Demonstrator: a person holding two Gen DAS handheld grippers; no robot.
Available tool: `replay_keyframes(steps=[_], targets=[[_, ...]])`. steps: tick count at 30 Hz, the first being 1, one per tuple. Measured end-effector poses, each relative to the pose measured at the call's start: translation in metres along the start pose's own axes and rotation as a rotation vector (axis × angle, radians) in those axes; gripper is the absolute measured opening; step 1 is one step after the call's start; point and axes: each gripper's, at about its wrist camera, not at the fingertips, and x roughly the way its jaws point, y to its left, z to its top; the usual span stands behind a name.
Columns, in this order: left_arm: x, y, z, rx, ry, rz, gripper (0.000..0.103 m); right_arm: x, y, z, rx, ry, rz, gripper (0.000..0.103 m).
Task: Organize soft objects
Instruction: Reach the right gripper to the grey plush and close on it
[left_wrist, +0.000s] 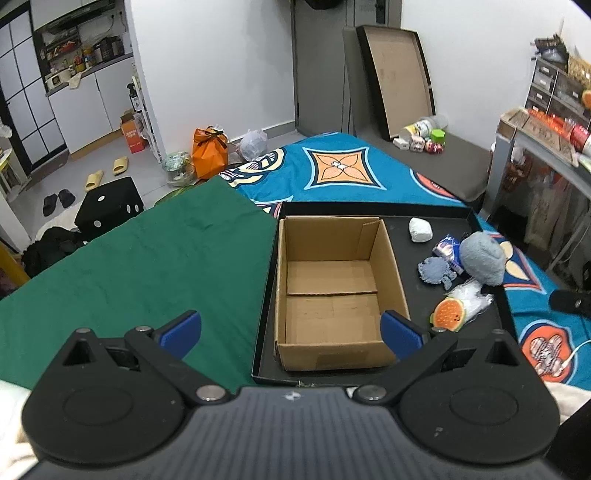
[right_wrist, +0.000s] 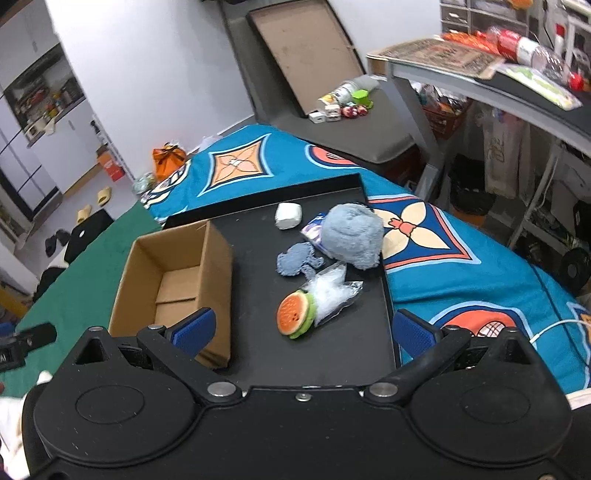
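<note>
Both hand-held grippers are spread wide and hold nothing. The left hand-held gripper (left_wrist: 291, 334) hovers over an open brown cardboard box (left_wrist: 332, 288), corrugated and bare inside. The right hand-held gripper (right_wrist: 303, 330) hangs just short of a round watermelon-slice plush (right_wrist: 293, 314), orange with a green rim. Beyond it lie crinkled clear plastic (right_wrist: 332, 291), a frayed grey-blue cloth (right_wrist: 295, 258), a fuzzy grey plush ball (right_wrist: 352, 236) and a small white lump (right_wrist: 288, 216). All sit on a shallow black tray (right_wrist: 332, 354) on a patterned blue bed cover (right_wrist: 461, 280).
</note>
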Motion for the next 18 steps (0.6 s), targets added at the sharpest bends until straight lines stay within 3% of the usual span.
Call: replay_keyframes(steps=[18], targets=[[0.058, -0.004, 0.023, -0.025, 0.049, 0.065, 0.102, 0.064, -0.036, 0.036, 0.041, 0.025, 0.043, 0.103]])
